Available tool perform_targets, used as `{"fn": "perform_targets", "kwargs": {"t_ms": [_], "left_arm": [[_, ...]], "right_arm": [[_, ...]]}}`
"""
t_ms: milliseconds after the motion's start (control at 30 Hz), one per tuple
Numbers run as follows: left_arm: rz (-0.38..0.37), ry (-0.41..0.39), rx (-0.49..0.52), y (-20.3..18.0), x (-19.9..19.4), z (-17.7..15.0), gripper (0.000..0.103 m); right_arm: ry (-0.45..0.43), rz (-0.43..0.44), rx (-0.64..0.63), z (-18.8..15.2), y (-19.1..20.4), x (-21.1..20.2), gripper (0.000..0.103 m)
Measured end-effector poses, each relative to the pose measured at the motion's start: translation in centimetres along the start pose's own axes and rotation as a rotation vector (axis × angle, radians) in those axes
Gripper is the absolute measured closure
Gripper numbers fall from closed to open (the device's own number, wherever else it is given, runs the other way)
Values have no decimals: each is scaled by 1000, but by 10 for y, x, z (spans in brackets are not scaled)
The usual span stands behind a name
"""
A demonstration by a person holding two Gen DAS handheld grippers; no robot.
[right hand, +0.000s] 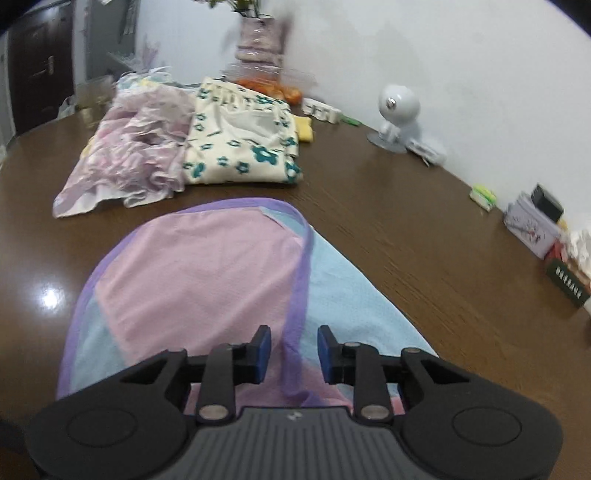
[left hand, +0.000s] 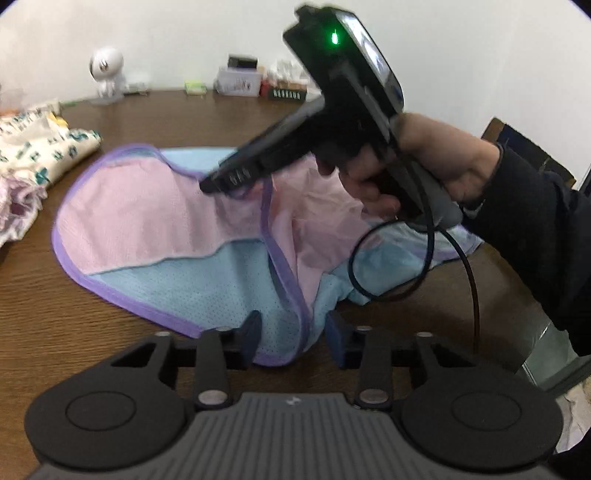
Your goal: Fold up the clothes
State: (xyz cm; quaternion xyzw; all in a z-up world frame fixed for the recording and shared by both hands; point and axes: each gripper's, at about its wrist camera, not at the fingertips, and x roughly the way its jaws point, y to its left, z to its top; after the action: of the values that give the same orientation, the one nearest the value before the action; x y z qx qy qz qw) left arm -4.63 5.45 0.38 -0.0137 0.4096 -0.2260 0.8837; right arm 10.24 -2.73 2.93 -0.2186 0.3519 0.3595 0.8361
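Observation:
A pink and light-blue garment (left hand: 147, 221) with purple trim lies spread on the brown wooden table (left hand: 44, 317). My left gripper (left hand: 293, 339) is open at its near edge, and the trimmed hem lies between the two blue-padded fingers. A hand holds my right gripper (left hand: 221, 181) above the pink part, where the cloth is bunched. In the right wrist view the right gripper (right hand: 294, 350) is open low over the garment (right hand: 192, 277). A strip of purple trim (right hand: 299, 280) runs between its fingers.
A folded cream floral garment (right hand: 240, 147) and a crumpled pink ruffled one (right hand: 136, 147) lie beyond the garment. A white round figure (right hand: 399, 110), small boxes (right hand: 532, 225) and a vase (right hand: 258, 33) line the wall. A black cable (left hand: 424, 240) hangs from the right gripper.

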Motion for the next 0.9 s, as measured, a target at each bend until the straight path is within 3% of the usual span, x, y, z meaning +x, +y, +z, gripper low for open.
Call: {"fn": "perform_targets", "kwargs": {"t_ms": [67, 100, 133, 333, 533, 733, 767, 833, 900], "left_arm": [[-9, 18, 28, 4, 3, 1, 89], [-13, 29, 38, 7, 4, 2, 100], [-19, 40, 38, 11, 4, 4, 100], [-60, 43, 9, 29, 2, 15, 100], [-59, 27, -39, 41, 10, 25, 100], [-10, 40, -124, 53, 13, 24, 99], [-8, 38, -143, 56, 11, 24, 98], [1, 29, -152, 58, 2, 23, 88], [3, 2, -156, 58, -5, 22, 60]], "right_arm": [[5, 12, 53, 1, -8, 5, 86], [5, 11, 79, 3, -12, 6, 93], [5, 11, 104, 4, -15, 8, 97], [-88, -32, 188, 34, -33, 3, 98], [-124, -182, 261, 59, -51, 11, 98], [-30, -235, 257, 63, -57, 67, 98], [-4, -232, 247, 62, -56, 76, 98], [-40, -219, 242, 57, -56, 59, 95], [-88, -214, 218, 51, -56, 30, 81]]}}
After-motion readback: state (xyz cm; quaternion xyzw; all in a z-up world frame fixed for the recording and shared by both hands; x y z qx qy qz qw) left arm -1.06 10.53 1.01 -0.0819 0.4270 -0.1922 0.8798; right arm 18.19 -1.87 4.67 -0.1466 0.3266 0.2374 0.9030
